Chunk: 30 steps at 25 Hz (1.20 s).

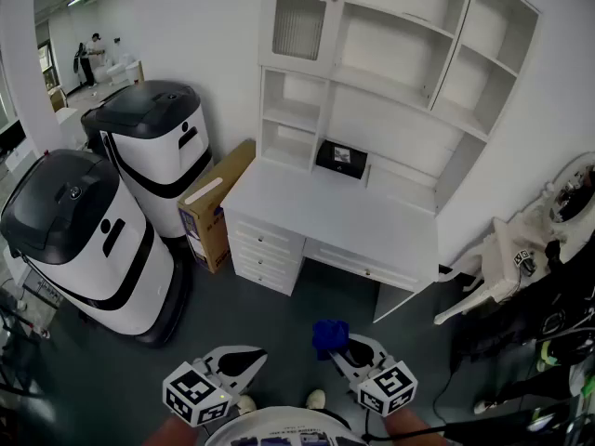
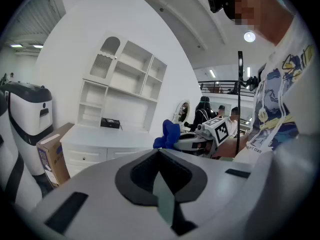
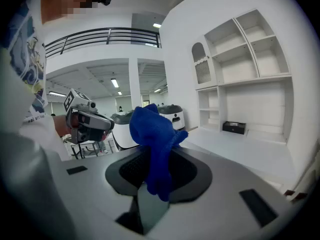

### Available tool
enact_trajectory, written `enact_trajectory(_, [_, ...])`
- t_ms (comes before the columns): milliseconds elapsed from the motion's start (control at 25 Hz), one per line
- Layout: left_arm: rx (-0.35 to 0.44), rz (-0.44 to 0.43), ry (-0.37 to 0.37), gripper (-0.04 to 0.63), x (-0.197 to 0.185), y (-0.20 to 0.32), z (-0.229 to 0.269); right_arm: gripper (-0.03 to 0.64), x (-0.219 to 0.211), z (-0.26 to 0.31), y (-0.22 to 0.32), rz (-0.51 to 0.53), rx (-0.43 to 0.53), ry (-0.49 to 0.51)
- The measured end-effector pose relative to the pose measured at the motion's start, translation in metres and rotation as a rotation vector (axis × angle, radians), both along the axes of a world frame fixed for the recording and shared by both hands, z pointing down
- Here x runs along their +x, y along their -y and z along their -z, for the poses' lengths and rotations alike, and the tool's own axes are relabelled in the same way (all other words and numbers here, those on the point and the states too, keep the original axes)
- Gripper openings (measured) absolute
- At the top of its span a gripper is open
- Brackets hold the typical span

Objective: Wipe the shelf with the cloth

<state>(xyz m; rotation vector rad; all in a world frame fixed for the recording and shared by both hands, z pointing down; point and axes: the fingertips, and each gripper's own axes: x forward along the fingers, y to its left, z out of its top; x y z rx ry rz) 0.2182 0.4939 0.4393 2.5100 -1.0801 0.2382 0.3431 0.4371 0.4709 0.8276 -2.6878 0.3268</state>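
Within the right gripper, blue cloth, pinched part hidden.

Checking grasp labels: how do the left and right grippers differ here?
The left gripper has its jaws together on nothing; the right gripper is shut on the blue cloth. The cloth bunches up past the right gripper's tips; nothing sticks out of the left gripper. Both are held low near the person, short of the white shelf unit.

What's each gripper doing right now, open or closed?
Left gripper: closed, empty.
Right gripper: closed on the cloth.
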Motion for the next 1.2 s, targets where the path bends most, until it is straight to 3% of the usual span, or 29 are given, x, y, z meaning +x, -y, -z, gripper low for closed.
enact_trajectory(360, [-0.011, 0.021, -0.001, 0.012, -0.088, -0.031, -0.015, 0.12, -0.091, -0.01, -0.024, 0.021, -0.014, -0.001])
enact_trajectory(600, [-0.026, 0.04, -0.039, 0.012, -0.112, -0.027, -0.022, 0.121, -0.11, -0.014, -0.023, 0.021, -0.081, 0.003])
enact_trajectory(880, [-0.007, 0.015, -0.031, 0.012, -0.122, 0.022, -0.02, 0.121, -0.129, -0.023, 0.027, 0.013, -0.092, 0.008])
enact_trajectory(1200, [-0.012, 0.032, 0.041, 0.012, -0.148, 0.12, -0.008, 0.121, -0.164, -0.014, 0.144, 0.04, -0.048, 0.071])
